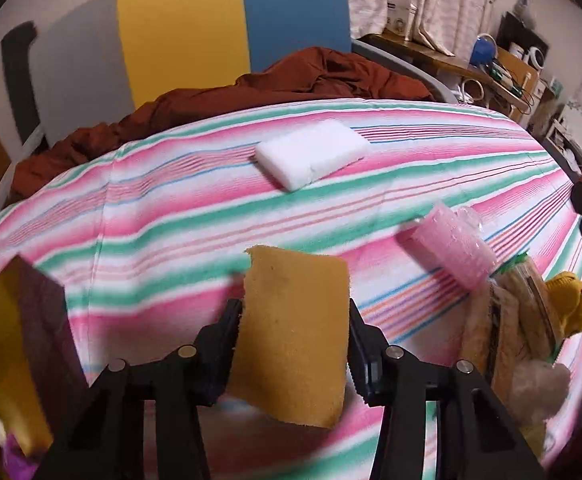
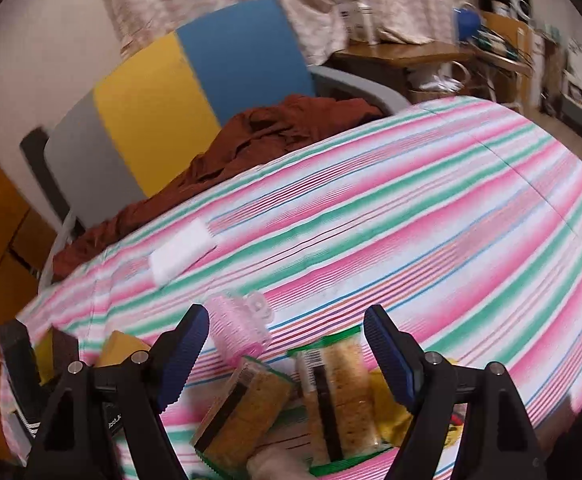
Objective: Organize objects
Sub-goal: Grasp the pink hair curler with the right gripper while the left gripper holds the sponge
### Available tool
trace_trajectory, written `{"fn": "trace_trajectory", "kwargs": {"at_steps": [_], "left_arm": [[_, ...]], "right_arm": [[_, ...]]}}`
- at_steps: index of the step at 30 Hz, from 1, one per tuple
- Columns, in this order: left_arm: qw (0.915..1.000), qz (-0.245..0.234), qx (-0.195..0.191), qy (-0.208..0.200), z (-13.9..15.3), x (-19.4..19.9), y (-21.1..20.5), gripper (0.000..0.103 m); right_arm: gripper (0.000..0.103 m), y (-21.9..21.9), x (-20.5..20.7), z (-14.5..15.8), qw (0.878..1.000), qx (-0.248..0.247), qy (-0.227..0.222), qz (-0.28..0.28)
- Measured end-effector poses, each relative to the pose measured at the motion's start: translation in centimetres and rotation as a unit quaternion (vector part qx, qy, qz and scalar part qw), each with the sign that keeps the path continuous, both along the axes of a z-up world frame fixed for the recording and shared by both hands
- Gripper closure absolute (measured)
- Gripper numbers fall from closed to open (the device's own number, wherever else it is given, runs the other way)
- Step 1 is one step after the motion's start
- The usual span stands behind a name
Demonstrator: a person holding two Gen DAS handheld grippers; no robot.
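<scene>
Left gripper [image 1: 293,344] fingers clamp the yellow sponge [image 1: 291,336] above the striped surface [image 1: 171,216]; right gripper [image 2: 287,344] fingers spread, empty.

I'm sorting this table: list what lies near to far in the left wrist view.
Yellow-orange sponge piece held in the left gripper → pink ridged hair roller → white rectangular foam block → crumpled rust-brown cloth.

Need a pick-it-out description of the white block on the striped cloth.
Start at the pink, green and white striped tablecloth. Towards its far edge, just before the heap of rust-brown fabric, lies a flat rectangular white foam block, alone. It is the only plain white item; the pink roller lies nearer.
</scene>
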State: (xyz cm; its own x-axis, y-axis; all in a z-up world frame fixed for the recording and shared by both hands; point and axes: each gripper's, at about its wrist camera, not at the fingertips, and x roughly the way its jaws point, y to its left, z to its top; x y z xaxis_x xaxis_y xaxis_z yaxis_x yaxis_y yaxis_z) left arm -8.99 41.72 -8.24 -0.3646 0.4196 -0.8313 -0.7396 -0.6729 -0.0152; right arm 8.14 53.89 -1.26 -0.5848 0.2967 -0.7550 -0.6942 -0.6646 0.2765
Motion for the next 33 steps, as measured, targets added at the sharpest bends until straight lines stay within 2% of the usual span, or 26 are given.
{"fn": "trace_trajectory", "kwargs": {"at_steps": [5,8,11,13,19,21,24,33], "left_arm": [[0.9998,-0.005,-0.005,0.02,-0.3,2.2,-0.8,0.054],[0.9999,0.004,-0.003,0.01,-0.6,2.1,-1.2,0.054],[0.9999,0.009,0.003,0.0,-0.6,1.7,-1.3,0.054],[1.0,0.008,0.004,0.001,-0.6,1.8,-1.3,0.054],[0.9998,0.013,0.012,-0.005,-0.8,1.6,-1.5,0.054],[0.9998,0.015,0.014,-0.004,-0.8,1.6,-1.5,0.054],[0.9998,0.016,0.013,0.001,-0.9,1.6,-1.4,0.054],[0.9997,0.018,0.016,0.011,-0.8,1.9,-1.5,0.055]], "right_arm": [[0.022,-1.7,-3.1,-1.3,0.996,0.006,-0.053,0.073],[0.018,-2.6,-5.7,-2.0,0.987,0.033,-0.093,0.13],[0.016,-2.3,-8.1,-3.8,0.975,0.039,-0.138,0.169],[0.016,-1.5,-9.0,-4.9,0.973,0.037,-0.155,0.169],[0.017,-0.4,-10.2,-6.7,0.971,0.003,-0.156,0.18],[0.018,-0.6,-10.3,-7.0,0.969,0.011,-0.164,0.184],[0.038,-0.7,-10.3,-7.1,0.969,0.018,-0.162,0.186],[0.039,-0.8,-10.3,-7.1,0.968,0.03,-0.155,0.194]]}}
